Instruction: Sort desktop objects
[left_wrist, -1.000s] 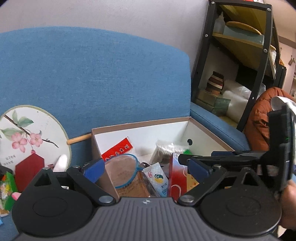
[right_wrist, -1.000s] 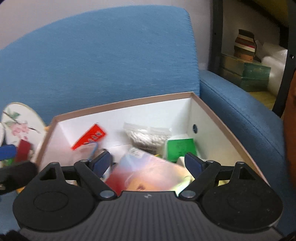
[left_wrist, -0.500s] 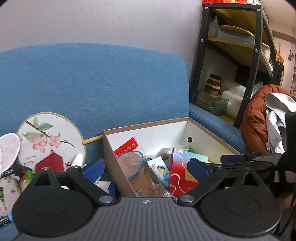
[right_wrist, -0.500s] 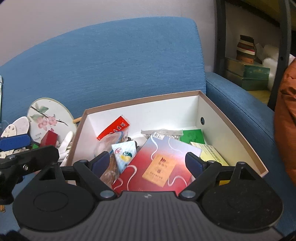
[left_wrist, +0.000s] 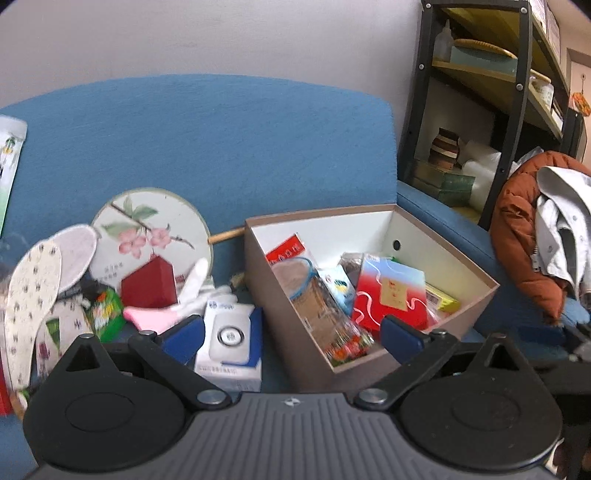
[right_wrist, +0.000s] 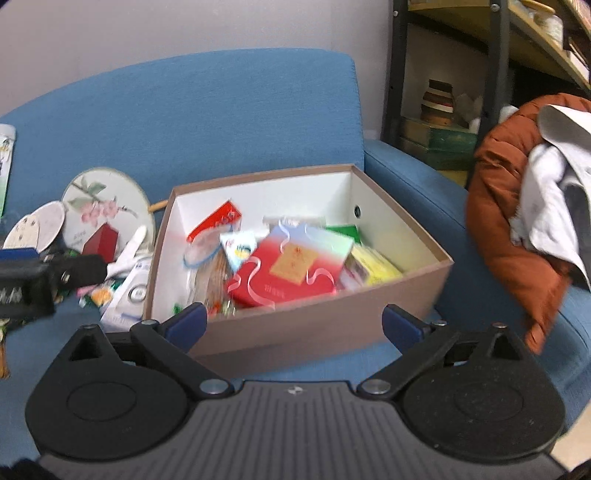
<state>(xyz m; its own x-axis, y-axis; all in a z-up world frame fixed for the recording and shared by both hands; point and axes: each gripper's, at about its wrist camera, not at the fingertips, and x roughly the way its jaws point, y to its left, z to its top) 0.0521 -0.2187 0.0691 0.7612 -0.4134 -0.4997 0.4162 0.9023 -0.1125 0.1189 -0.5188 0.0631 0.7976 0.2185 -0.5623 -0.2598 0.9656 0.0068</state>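
Note:
An open brown cardboard box (left_wrist: 288, 332) (right_wrist: 295, 332) sits on the blue sofa seat. A red and blue packet (left_wrist: 388, 291) (right_wrist: 291, 262) lies on top of the snacks and packets inside it. Left of the box lie loose items: a white carton (left_wrist: 229, 339), a red house-shaped box (left_wrist: 147, 284), a round flowered fan (left_wrist: 147, 229) and patterned insoles (left_wrist: 33, 288). My left gripper (left_wrist: 291, 334) is open and empty, held back above the white carton and the box's near corner. The jaws of my right gripper (right_wrist: 293, 323) are opening in front of the box, with nothing between them.
A dark metal shelf unit (left_wrist: 480, 92) with boxes and a striped pot stands to the right of the sofa. An orange jacket with a grey garment (right_wrist: 517, 221) is piled on the right armrest. The sofa back (left_wrist: 203, 147) rises behind everything.
Both grippers have pulled back from the box. The red and blue packet, blurred between the right fingers a second ago, now lies in the box. The right jaws have spread wider.

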